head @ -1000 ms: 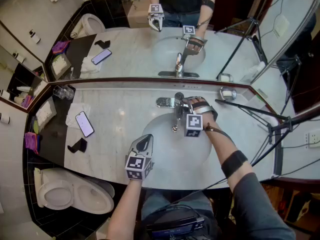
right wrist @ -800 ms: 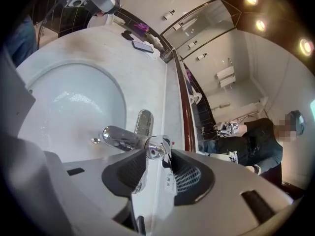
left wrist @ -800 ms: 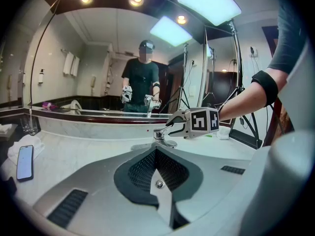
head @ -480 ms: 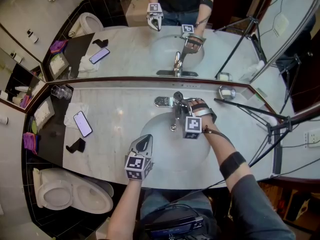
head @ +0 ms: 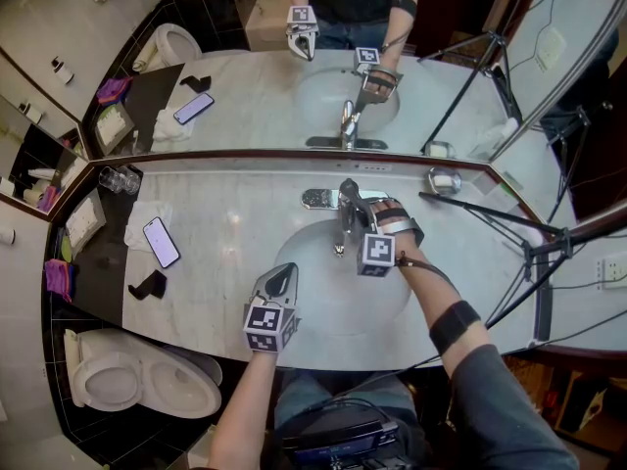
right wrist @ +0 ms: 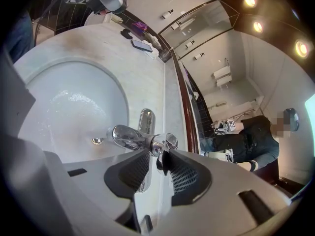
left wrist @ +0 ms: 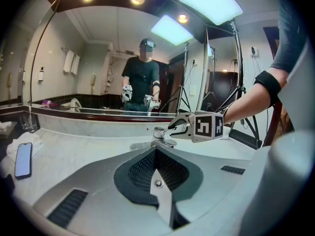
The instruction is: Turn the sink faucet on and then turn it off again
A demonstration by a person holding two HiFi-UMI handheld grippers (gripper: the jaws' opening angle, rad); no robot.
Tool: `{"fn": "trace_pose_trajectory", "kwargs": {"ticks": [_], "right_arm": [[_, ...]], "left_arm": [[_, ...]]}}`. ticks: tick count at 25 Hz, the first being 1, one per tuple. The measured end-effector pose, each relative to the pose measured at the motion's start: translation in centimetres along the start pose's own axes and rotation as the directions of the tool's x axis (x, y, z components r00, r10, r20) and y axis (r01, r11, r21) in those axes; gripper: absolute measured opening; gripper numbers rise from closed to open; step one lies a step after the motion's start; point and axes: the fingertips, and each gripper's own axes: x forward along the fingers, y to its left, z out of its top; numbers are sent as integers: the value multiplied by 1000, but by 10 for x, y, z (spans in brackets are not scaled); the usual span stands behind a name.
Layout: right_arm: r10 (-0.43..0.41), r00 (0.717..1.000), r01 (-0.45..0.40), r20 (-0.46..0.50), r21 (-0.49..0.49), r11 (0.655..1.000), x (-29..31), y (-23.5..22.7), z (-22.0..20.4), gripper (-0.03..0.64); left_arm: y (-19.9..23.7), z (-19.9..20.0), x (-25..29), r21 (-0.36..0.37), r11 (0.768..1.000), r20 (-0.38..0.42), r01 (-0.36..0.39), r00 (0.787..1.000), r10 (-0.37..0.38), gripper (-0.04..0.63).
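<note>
The middle of the sink [head: 323, 302] lies open, bare bowl between the left gripper [head: 284, 272], jaws together over the near left rim, and the right arm [head: 431, 287], which crosses the bowl's right side. At the back the faucet [head: 341, 225] is taken up: the right gripper [head: 355, 206] has its jaws, just now closing, pinched on the lever [right wrist: 165, 141]. Left of the sink the counter [head: 235, 213] is bare up to a phone [head: 161, 242] and a towel [head: 149, 213]. On the right a tripod leg [head: 490, 216] slants low across the counter beside a small cup [head: 446, 181]. The mirror [head: 245, 96] walls off the back.
</note>
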Motion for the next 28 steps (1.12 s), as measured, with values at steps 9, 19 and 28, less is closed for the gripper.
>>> {"fn": "trace_pose_trajectory", "kwargs": {"ticks": [9, 19, 28], "right_arm": [[9, 1000, -9, -9, 37, 999, -1, 14, -4, 101], [1, 1000, -1, -6, 39, 999, -2, 14, -3, 101], [29, 999, -24, -38, 143, 990, -21, 17, -1, 104]], "left_arm": [[-2, 1, 1, 0, 1000, 2, 4, 1000, -4, 8], [0, -5, -7, -3, 1000, -8, -6, 1000, 6, 8], [-2, -1, -23, 14, 1000, -5, -14, 1000, 14, 8]]}}
